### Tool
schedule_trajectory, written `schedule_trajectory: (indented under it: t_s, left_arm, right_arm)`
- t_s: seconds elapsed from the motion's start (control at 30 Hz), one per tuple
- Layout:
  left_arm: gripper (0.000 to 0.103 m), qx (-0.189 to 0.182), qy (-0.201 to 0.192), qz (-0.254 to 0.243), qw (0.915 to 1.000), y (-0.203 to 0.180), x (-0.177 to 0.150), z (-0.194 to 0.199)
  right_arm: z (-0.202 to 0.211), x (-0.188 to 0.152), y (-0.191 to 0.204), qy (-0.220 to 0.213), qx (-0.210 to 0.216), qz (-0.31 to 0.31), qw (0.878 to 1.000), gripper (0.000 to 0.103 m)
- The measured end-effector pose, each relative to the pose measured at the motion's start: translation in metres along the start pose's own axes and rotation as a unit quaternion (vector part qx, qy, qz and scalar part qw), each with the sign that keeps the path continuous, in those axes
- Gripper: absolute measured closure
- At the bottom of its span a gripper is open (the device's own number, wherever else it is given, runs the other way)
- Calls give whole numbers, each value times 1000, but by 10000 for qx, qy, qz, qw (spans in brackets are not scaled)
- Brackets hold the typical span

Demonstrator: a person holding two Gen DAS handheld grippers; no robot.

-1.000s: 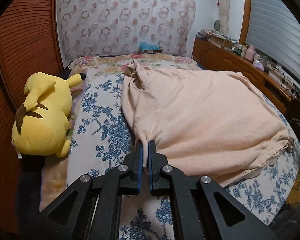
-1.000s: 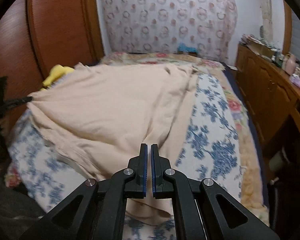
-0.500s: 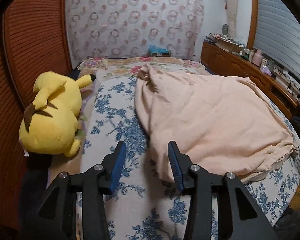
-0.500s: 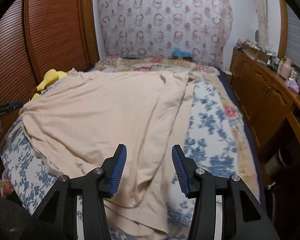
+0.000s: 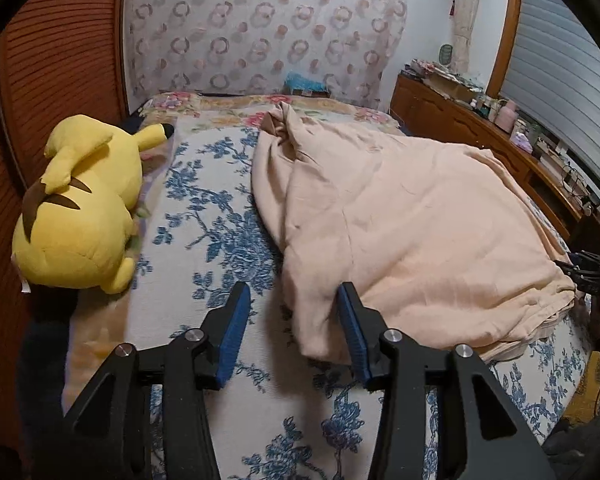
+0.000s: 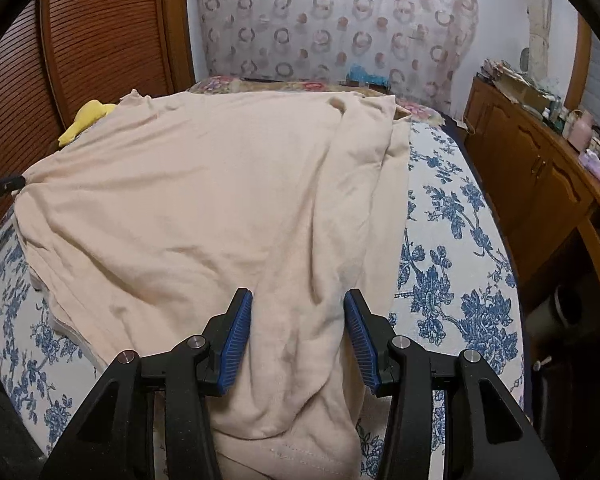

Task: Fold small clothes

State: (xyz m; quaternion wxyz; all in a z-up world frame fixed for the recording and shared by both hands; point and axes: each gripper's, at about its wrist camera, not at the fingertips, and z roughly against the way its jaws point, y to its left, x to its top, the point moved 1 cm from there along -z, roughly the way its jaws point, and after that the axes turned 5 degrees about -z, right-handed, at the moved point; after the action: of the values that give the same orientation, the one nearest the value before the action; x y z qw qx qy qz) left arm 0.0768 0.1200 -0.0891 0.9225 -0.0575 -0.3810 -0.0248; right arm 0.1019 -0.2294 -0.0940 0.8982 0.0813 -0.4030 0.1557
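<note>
A large peach-coloured garment (image 5: 400, 224) lies folded over on the blue-flowered bedspread (image 5: 212, 216). In the left wrist view my left gripper (image 5: 292, 300) is open and empty, its jaws just in front of the garment's near-left corner. In the right wrist view the garment (image 6: 204, 200) spreads across the bed, and my right gripper (image 6: 298, 304) is open and empty above its near-right hem, which hangs toward the bed's front edge. The right gripper also shows at the far right of the left wrist view (image 5: 584, 268).
A yellow plush toy (image 5: 80, 204) lies at the bed's left side beside a wooden wardrobe (image 5: 52, 72). A wooden dresser (image 6: 540, 184) with clutter on top runs along the right. A patterned curtain (image 5: 260, 28) hangs behind the bed.
Both grippers were shut on the garment's corners one second ago. Both have opened, let the cloth drop onto the bed, and drawn back slightly.
</note>
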Motion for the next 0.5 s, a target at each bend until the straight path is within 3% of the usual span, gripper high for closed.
schedule_trajectory:
  t_s: [0.5]
  left_arm:
    - [51, 21, 354, 5, 9994, -5, 3, -29]
  right_arm:
    - [10, -2, 3, -27, 15, 62, 10000, 47]
